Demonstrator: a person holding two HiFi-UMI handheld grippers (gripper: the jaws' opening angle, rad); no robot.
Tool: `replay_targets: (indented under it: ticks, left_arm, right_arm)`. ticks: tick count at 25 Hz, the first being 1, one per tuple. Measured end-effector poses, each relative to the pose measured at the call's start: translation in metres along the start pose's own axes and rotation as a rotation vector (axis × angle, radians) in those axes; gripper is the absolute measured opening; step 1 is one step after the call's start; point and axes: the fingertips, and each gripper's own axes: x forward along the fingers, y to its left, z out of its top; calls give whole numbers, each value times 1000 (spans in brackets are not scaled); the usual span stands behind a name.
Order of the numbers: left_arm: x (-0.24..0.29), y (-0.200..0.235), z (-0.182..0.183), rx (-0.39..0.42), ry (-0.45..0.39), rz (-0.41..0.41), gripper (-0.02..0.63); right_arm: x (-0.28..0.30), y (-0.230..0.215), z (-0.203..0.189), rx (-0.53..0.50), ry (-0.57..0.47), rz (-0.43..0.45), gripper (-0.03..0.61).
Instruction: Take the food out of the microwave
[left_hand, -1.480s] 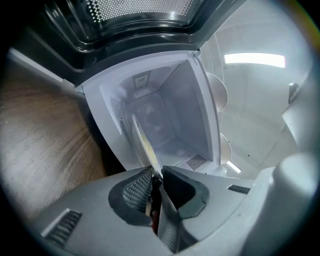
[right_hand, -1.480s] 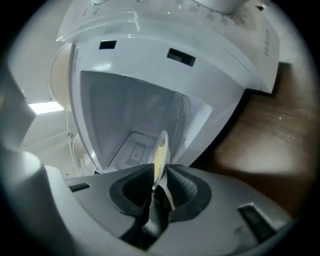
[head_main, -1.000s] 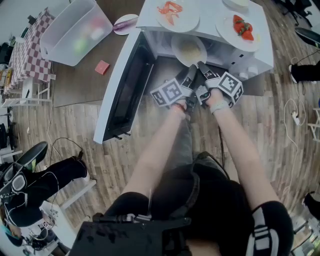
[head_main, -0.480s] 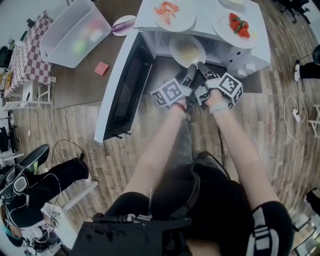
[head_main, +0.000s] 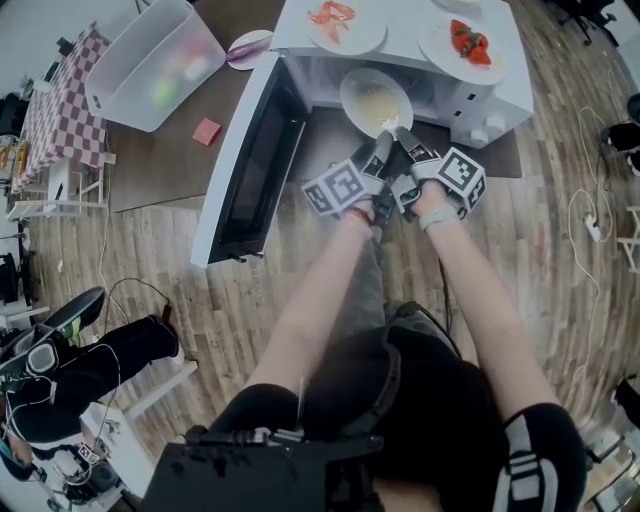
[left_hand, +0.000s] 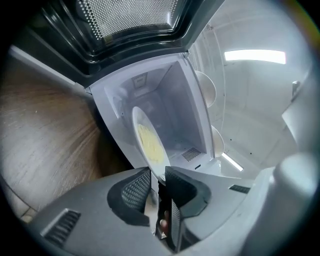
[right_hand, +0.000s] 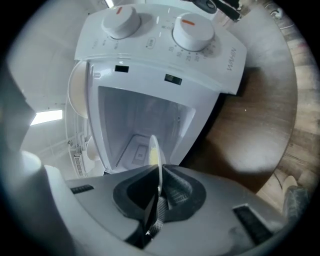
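A white plate (head_main: 372, 98) of pale yellow food sticks halfway out of the white microwave (head_main: 487, 103), whose door (head_main: 250, 170) hangs wide open to the left. My right gripper (head_main: 405, 133) is shut on the plate's near rim; in the right gripper view the plate (right_hand: 154, 150) stands edge-on, pinched in that gripper (right_hand: 159, 192). My left gripper (head_main: 381, 143) sits beside it at the same rim. In the left gripper view the plate (left_hand: 148, 142) runs down into that gripper (left_hand: 158, 182): the jaws are closing round the rim, with a dark gap still beside it.
Two plates rest on the microwave's top, one with orange-red food (head_main: 340, 20), one with strawberries (head_main: 470, 42). On the brown table to the left are a clear bin (head_main: 150, 65), a small plate with something purple (head_main: 248, 47) and a red block (head_main: 206, 131). Two dials (right_hand: 192, 27) front the microwave.
The plate has come a little farther out of the microwave's opening with my right gripper on it. My left gripper has stayed where it was.
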Motion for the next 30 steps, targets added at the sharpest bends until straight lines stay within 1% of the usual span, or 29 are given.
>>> replay_targets:
  ticks: [7,12,17,21,30]
  left_arm:
    - [-18,-7,-15,10,22,-2,84]
    - [-30,-11,-26,38,35,-2,84]
    - [-42,-18,-33,61,36,-15,75]
    - [-48,-24,-38,58,45,-16,72]
    - [-56,-33,-48,65,54,-32,71]
  right_arm:
    - [-20,0,-12,-7,-5,6,21]
    - [-33,-3,-20,8,-6,10,23]
    - [-44,2,-28,-51,20,7,23]
    - [-54,3,-31,-43,11,1,28]
    - [-68,3,-34,-62,21,-3,40]
